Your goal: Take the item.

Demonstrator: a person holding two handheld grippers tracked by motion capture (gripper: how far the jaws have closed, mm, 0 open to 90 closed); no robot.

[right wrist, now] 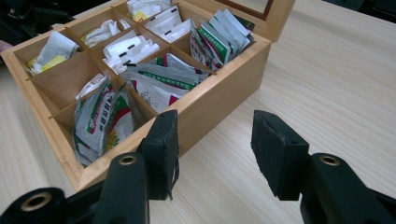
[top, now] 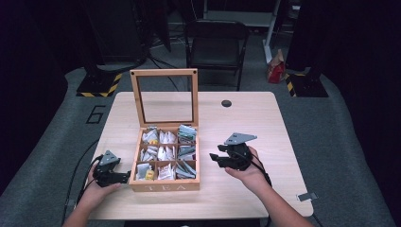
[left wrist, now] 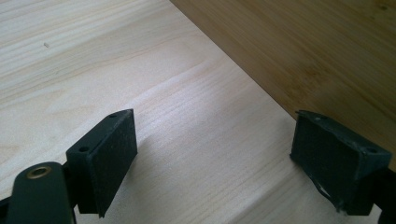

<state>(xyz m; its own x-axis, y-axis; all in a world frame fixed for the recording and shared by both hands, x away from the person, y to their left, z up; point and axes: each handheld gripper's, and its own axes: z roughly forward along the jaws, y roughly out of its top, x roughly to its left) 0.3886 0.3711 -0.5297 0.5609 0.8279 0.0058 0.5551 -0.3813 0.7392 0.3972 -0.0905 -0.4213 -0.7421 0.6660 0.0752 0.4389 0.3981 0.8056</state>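
Observation:
A wooden tea box marked TEA stands on the table's left-middle, its glass-paned lid upright at the back. Its compartments hold several tea bags. My left gripper rests low at the box's front-left corner, open and empty. In the left gripper view, the left gripper spans bare table, with the box's wall just ahead on the right. My right gripper hovers just right of the box, open and empty. In the right gripper view, the right gripper faces the box's side wall, the tea bags showing beyond.
The light wooden table has a round black cable hole at the back and a small metal clip at its front right edge. A black chair and a red bag stand on the floor behind.

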